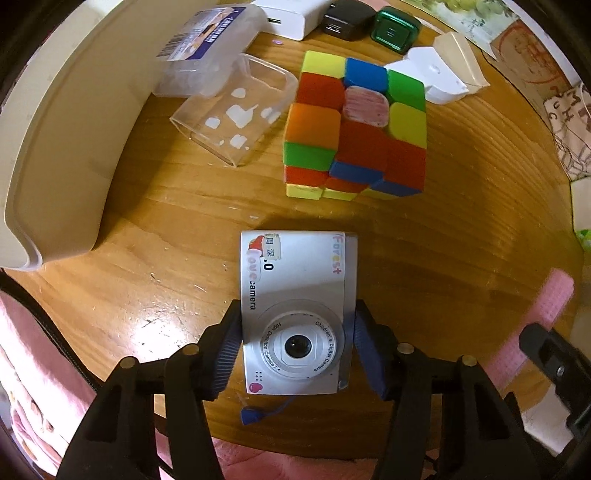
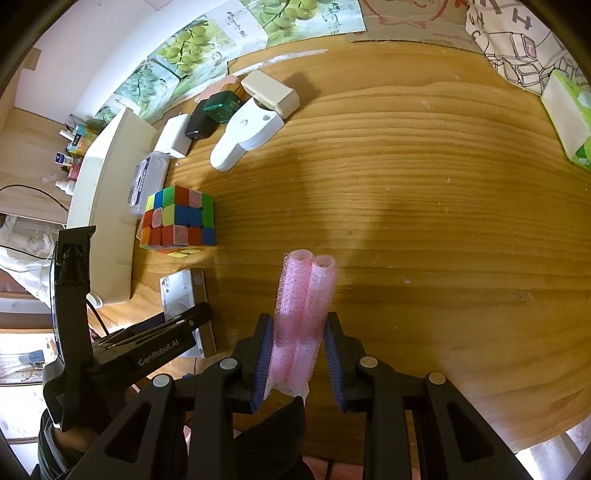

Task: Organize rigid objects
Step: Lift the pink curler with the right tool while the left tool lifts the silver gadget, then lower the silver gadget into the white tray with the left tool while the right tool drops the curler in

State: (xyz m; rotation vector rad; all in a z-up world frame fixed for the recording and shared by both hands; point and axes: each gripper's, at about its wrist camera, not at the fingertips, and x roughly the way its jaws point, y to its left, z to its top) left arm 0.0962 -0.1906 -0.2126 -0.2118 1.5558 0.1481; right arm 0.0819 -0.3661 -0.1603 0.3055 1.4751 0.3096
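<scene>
Your table (image 2: 424,192) glossy varnished wood, camera (image 1: 299,295) smooth silver, probably plastic, cube (image 1: 354,125) matt plastic, rollers (image 2: 304,299) fuzzy pink mesh, case (image 1: 236,110) clear plastic

A lived-in home room, by the look of it — a worn, scratched wooden desk (image 2: 424,184) cluttered with small personal things: phone chargers (image 1: 291,16), a scrambled puzzle cube (image 1: 354,125), a child's toy camera (image 1: 295,314) covered in stickers, a tissue pack (image 2: 567,118). Grape-printed cartons (image 2: 192,48) and a printed cloth bag (image 2: 517,48) crowd the far edge — beyond a cream tray (image 2: 107,192) stand small bottles (image 2: 66,173) on a ledge.
</scene>
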